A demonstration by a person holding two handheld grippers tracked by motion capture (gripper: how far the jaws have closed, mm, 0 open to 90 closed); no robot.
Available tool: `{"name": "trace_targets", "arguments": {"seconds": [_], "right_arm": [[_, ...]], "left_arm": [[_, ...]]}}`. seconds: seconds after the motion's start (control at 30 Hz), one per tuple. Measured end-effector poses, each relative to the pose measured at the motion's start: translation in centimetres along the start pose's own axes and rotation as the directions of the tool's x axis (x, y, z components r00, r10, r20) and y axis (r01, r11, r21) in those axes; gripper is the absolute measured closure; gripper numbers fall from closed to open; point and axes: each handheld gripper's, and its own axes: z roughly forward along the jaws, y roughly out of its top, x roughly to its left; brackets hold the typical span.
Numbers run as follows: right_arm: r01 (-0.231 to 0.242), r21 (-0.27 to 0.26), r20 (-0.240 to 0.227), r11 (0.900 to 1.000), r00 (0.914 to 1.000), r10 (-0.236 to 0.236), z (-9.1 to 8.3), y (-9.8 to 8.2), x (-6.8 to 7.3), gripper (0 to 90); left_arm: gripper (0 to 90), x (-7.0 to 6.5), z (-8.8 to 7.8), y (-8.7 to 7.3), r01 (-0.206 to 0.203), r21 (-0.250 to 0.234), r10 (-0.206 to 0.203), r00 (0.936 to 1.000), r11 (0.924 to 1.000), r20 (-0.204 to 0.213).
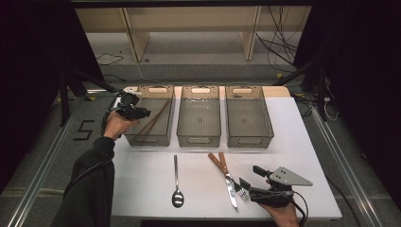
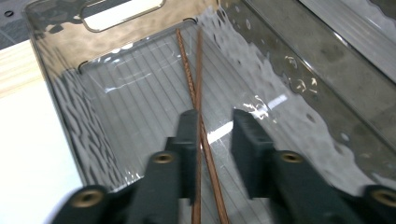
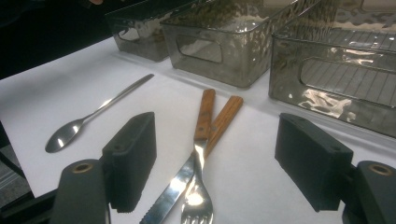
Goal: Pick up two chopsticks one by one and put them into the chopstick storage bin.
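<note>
Where left claw [image 2: 214, 140] gapes: chopsticks [image 2: 194, 88] between, unpinched.

A taped "5" [image 1: 82, 130] marks the floor.

Dim surroundings, glare on bins [image 2: 261, 105]

We see a spoon [image 1: 177, 182] lying alone on the white table [image 1: 142, 189], with two empty bins [image 1: 199, 116] behind it.
</note>
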Motion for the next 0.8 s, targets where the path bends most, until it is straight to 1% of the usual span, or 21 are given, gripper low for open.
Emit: {"name": "trace_targets", "arguments": {"seconds": [0.03,0.1,0.13,0.23,0.27,0.33,0.37,0.43,0.47,0.57,0.63,0.67,0.73,0.77,0.8], "right_arm": [[0.000,-0.001,0.001,1.000,1.0000,0.000,0.0,0.0,0.0,29.8],[0.000,-0.001,0.001,1.000,1.0000,0.000,0.0,0.0,0.0,29.8],[0.002,-0.001,0.001,1.000,1.0000,-0.002,0.0,0.0,0.0,29.8],[0.000,-0.001,0.001,1.000,1.0000,0.000,0.0,0.0,0.0,29.8],[0.001,-0.001,0.002,1.000,1.0000,-0.001,0.0,0.0,0.0,29.8],[0.000,-0.001,0.003,1.000,1.0000,0.000,0.0,0.0,0.0,29.8],[0.000,-0.001,0.003,1.000,1.0000,0.000,0.0,0.0,0.0,29.8],[0.000,-0.002,0.003,1.000,1.0000,0.000,0.0,0.0,0.0,29.8],[0.001,-0.003,0.004,1.000,1.0000,-0.001,0.0,0.0,0.0,29.8],[0.000,0.000,0.003,1.000,1.0000,0.000,0.0,0.0,0.1,29.8],[0.000,0.002,0.002,1.000,1.0000,0.000,-0.1,0.0,0.1,29.8],[0.000,0.000,0.002,1.000,1.0000,0.000,0.0,0.0,0.1,29.8],[0.001,-0.001,0.003,1.000,1.0000,-0.001,-0.1,0.0,0.1,29.8],[0.003,-0.002,0.004,1.000,1.0000,-0.003,-0.1,0.0,0.1,29.8],[0.003,-0.003,0.002,1.000,1.0000,-0.003,-0.1,0.1,0.1,29.8]], "left_arm": [[56.0,-0.2,-0.2,0.1,0.010,0.004,-0.010,0.9999,0.9999,-0.006],[46.3,-0.5,-0.6,0.3,0.032,0.003,-0.032,0.9995,0.9995,-0.002],[42.6,-0.8,-0.9,0.4,0.045,0.001,-0.045,0.9990,0.9990,0.007],[35.7,-1.8,-1.7,0.4,0.047,0.003,-0.047,0.9986,0.9989,0.022],[34.6,-2.1,-1.9,0.4,0.045,0.005,-0.045,0.9987,0.9990,0.023],[31.3,-2.7,-2.6,0.2,0.066,-0.003,-0.066,0.9972,0.9978,0.036],[30.7,-3.0,-3.0,0.0,0.084,-0.014,-0.083,0.9952,0.9964,0.052],[28.6,-3.5,-3.8,-0.6,0.125,-0.034,-0.122,0.9890,0.9915,0.083],[28.4,-3.9,-4.1,-0.9,0.131,-0.035,-0.127,0.9878,0.9908,0.090],[25.4,-5.3,-4.8,-2.4,0.129,-0.027,-0.126,0.9879,0.9913,0.090],[22.1,-6.1,-5.1,-3.5,0.136,-0.032,-0.131,0.9841,0.9902,0.120],[20.6,-6.6,-5.2,-4.0,0.133,-0.028,-0.128,0.9832,0.9907,0.130],[18.9,-7.5,-5.3,-5.1,0.124,-0.034,-0.118,0.9845,0.9918,0.130],[18.9,-7.8,-5.3,-5.3,0.120,-0.024,-0.116,0.9854,0.9924,0.124],[18.4,-8.1,-5.3,-5.5,0.109,-0.016,-0.106,0.9865,0.9939,0.125]]}}
